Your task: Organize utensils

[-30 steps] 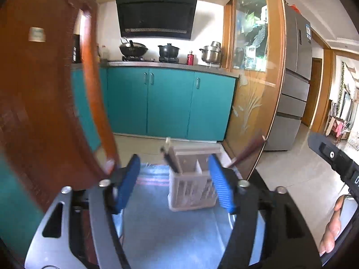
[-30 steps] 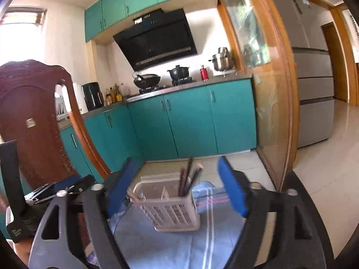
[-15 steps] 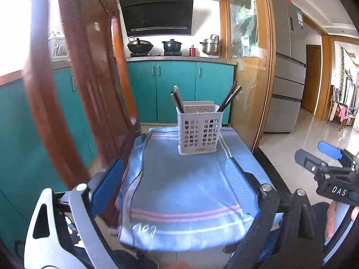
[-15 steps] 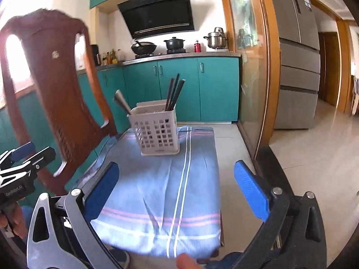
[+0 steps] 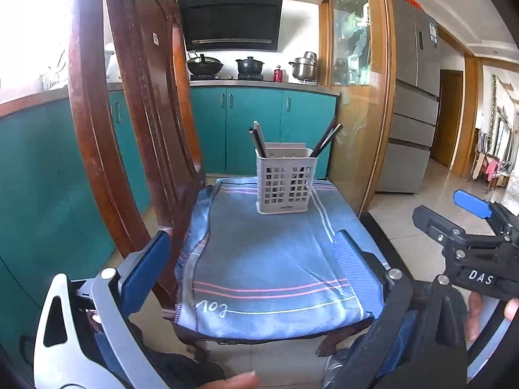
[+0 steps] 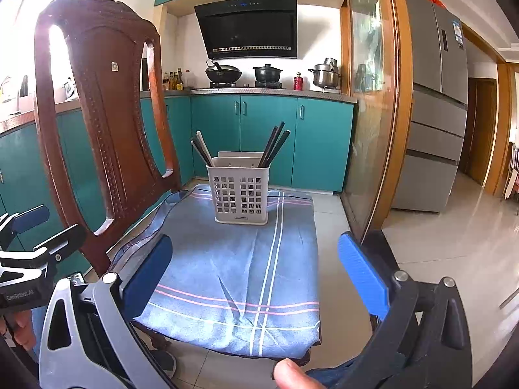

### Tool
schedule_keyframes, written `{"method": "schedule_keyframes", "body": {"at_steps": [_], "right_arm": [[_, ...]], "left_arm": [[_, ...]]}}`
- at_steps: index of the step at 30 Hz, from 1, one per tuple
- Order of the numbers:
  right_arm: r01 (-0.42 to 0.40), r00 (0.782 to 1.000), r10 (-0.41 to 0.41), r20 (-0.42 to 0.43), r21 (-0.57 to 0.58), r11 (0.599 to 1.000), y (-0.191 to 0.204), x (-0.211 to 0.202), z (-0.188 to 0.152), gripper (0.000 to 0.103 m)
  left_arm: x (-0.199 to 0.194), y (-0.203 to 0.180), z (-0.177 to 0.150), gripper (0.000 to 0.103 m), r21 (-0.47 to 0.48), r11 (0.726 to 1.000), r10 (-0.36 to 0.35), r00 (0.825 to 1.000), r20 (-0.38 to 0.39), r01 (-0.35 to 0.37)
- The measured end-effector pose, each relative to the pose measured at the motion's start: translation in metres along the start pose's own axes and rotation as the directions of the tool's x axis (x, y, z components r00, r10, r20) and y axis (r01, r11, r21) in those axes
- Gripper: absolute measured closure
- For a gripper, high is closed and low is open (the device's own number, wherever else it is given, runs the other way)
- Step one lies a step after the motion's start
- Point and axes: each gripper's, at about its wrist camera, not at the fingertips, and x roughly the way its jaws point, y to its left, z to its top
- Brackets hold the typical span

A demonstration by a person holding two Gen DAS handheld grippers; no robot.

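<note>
The chair (image 6: pixel 97 103) rises left of the basket (image 6: pixel 241 193), which stands upright on the far part of the blue cloth (image 6: pixel 233 269), dark utensils (image 6: pixel 274 144) leaning inside. Nearer than the basket, the left gripper (image 5: pixel 251 259) and right gripper (image 6: pixel 254 267) hover with jaws spread wide, holding nothing.

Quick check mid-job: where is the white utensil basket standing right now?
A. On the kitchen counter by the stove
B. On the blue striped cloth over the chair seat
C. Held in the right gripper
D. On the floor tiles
B: the white utensil basket stands upright on the blue striped cloth, and both grippers are open and clear of it.
</note>
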Motion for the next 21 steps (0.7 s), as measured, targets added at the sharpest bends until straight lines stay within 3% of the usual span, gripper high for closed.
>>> {"method": "schedule_keyframes", "body": {"at_steps": [21], "right_arm": [[0.025, 1.000, -0.025, -0.016, -0.016, 1.000, -0.001, -0.002, -0.008, 0.003]], "left_arm": [[0.001, -0.011, -0.004, 0.004, 0.025, 1.000, -0.018, 1.000, -0.019, 0.019]]}}
